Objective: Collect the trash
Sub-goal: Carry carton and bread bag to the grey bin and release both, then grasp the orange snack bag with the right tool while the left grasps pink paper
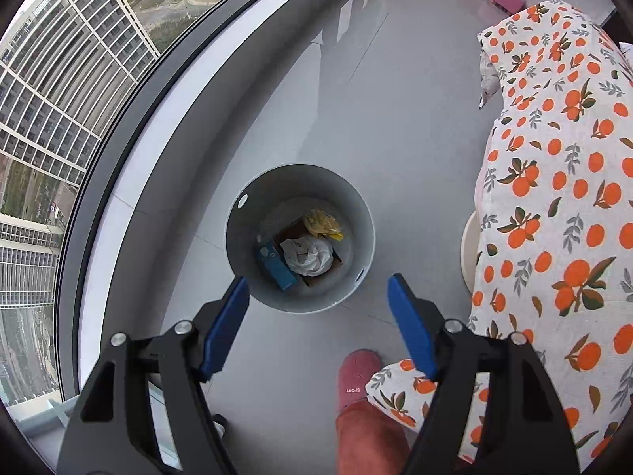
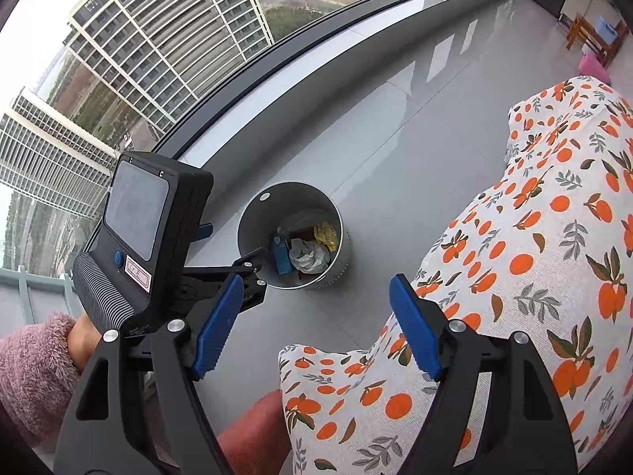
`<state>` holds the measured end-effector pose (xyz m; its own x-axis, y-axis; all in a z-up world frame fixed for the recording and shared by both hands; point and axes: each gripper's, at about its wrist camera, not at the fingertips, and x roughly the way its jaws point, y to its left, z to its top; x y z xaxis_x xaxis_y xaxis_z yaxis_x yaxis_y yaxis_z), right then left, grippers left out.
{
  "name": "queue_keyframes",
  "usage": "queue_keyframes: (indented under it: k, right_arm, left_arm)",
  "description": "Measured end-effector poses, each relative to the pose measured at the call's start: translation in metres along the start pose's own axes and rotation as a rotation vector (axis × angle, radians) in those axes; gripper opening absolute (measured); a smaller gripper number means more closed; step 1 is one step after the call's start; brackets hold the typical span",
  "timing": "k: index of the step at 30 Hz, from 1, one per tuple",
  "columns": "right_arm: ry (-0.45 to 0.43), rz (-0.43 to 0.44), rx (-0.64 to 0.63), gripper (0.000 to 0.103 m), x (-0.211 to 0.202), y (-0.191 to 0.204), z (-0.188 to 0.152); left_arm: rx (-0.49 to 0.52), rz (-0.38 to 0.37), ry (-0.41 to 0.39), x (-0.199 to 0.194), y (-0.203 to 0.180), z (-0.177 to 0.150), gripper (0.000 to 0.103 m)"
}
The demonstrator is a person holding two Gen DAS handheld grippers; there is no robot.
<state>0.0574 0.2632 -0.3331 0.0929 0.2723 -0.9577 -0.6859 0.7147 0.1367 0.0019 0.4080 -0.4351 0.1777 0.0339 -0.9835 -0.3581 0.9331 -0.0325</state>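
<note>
A grey metal bin (image 1: 300,184) stands on the grey tiled floor, straight below my left gripper (image 1: 316,281). Inside it lie a crumpled white bag (image 1: 308,255), a blue carton (image 1: 275,263), a yellow wrapper (image 1: 322,223) and a piece of brown cardboard (image 1: 292,229). The left jaws are open with nothing between the blue pads. In the right wrist view the same bin (image 2: 277,198) sits ahead of my right gripper (image 2: 316,279), which is open and holds nothing. The left gripper's black housing (image 2: 138,229) hangs over the bin's left rim.
A cloth with an orange-fruit print (image 1: 554,198) covers furniture close on the right of the bin. A curved floor-to-ceiling window (image 1: 59,118) runs along the left. A person's pink slipper (image 1: 358,376) and a fuzzy pink sleeve (image 2: 31,376) are near. A wooden stool (image 2: 593,39) stands far off.
</note>
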Motion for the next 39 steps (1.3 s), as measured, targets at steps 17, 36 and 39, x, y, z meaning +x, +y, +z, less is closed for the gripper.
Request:
queue_keyframes:
  k: [17, 36, 39]
  right_arm:
    - [-0.084, -0.301, 0.394, 0.074, -0.24, -0.171, -0.228]
    - [-0.048, -0.325, 0.622, 0.074, -0.262, -0.223, -0.369]
    - [-0.051, -0.326, 0.641, 0.074, -0.261, -0.226, -0.372]
  left_arm:
    - [0.491, -0.222, -0.051, -0.21, -0.277, -0.081, 0.072]
    - [1.003, -0.266, -0.061, -0.212, -0.449, -0.172, 0.072]
    - [1.046, -0.253, -0.065, -0.198, -0.461, -0.173, 0.072]
